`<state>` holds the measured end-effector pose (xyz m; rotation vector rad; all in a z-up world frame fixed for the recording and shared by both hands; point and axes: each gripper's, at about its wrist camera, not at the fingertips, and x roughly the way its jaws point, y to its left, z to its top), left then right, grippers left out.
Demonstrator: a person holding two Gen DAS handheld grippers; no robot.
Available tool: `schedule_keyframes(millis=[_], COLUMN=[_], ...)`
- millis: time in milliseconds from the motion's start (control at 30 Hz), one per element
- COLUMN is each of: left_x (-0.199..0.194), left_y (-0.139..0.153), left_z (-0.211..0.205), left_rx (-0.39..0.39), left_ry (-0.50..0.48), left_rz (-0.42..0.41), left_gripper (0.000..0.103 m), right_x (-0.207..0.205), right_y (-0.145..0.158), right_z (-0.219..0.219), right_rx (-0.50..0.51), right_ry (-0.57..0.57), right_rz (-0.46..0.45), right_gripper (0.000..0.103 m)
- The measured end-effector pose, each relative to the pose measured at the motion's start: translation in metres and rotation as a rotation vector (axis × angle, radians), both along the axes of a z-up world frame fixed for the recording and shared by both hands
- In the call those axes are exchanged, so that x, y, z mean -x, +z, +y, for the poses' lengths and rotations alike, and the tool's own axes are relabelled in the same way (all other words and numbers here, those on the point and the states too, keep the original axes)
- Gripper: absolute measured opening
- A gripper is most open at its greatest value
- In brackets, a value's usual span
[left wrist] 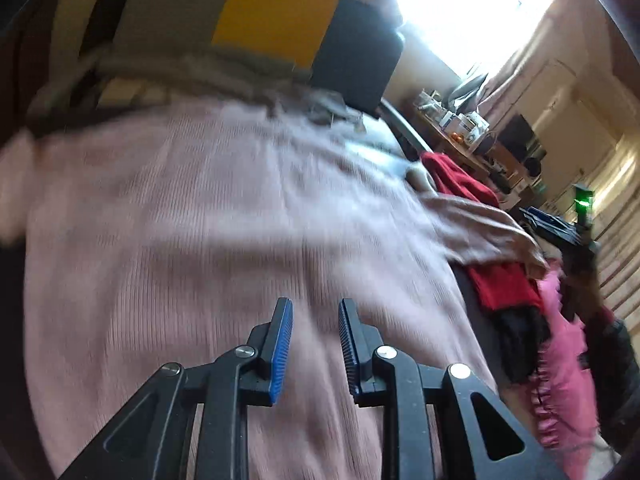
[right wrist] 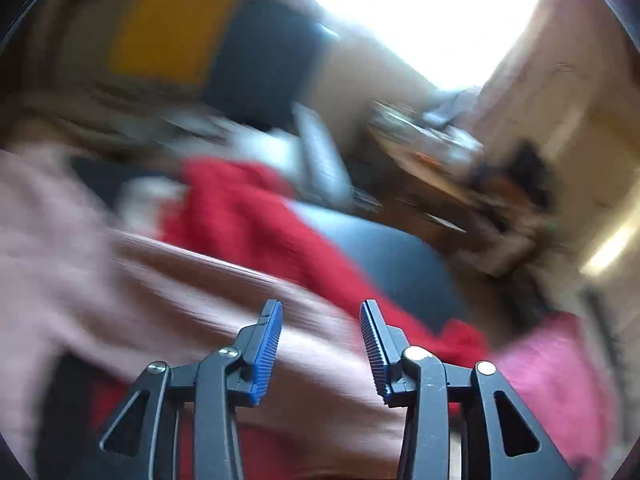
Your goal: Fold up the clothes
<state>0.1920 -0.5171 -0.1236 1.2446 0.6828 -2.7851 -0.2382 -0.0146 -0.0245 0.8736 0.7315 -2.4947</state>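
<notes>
**Both grippers spread above the pink knit**

We see the left gripper [left wrist: 315, 312] poised over a pale pink ribbed garment [left wrist: 200, 216], which lies spread across most of the left wrist view. Its blue-padded fingers [left wrist: 281, 348] stand apart with nothing between them. We cannot tell whether the tips touch the cloth. A sleeve of the same pink garment runs off to the right, lying over a red garment [left wrist: 500, 284]. Beside that lies a bright pink frilled piece [left wrist: 564, 368], with something dark between the two.

In the right wrist view, heavily blurred, the right gripper [right wrist: 320, 312] is likewise spread and empty, hovering over the pink sleeve [right wrist: 224, 304]. The red garment [right wrist: 248, 216] lies just beyond it, partly under the sleeve, on a dark seat surface [right wrist: 392, 264]. Behind, we make out a yellow cushion [left wrist: 276, 16] beside a dark cushion [left wrist: 356, 52], and a cluttered wooden table [left wrist: 472, 148] under a bright window [left wrist: 468, 4].
</notes>
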Motion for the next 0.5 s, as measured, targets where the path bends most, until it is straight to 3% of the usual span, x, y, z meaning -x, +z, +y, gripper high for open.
schedule_keyframes(millis=[33,133,267,367,500], left_x=[0.019,0.073,0.119,0.148,0.173], left_y=[0.005,0.009,0.007,-0.005,-0.041], left_z=[0.002,-0.001,-0.008,-0.027,-0.062], left_rx=[0.04,0.136,0.194,0.221,0.207], left_ry=[-0.014,-0.047,-0.057,-0.014,0.062], left_rz=[0.005,0.014,0.031,-0.002,-0.094], left_gripper=[0.024,0.024,0.024,0.024,0.024], right_x=[-0.013,-0.042,-0.062,-0.048,-0.021], right_y=[-0.001,-0.022,-0.063,-0.095,-0.113], right_z=[-0.021,-0.086,-0.168,-0.218,-0.229], right_rx=[0.039,0.1,0.147,0.156,0.175], right_ry=[0.084,0.272,0.389,0.403,0.351], right_rz=[-0.027,-0.149,-0.303,-0.392,-0.365], right_gripper=[0.061,0.062,0.062,0.061,0.06])
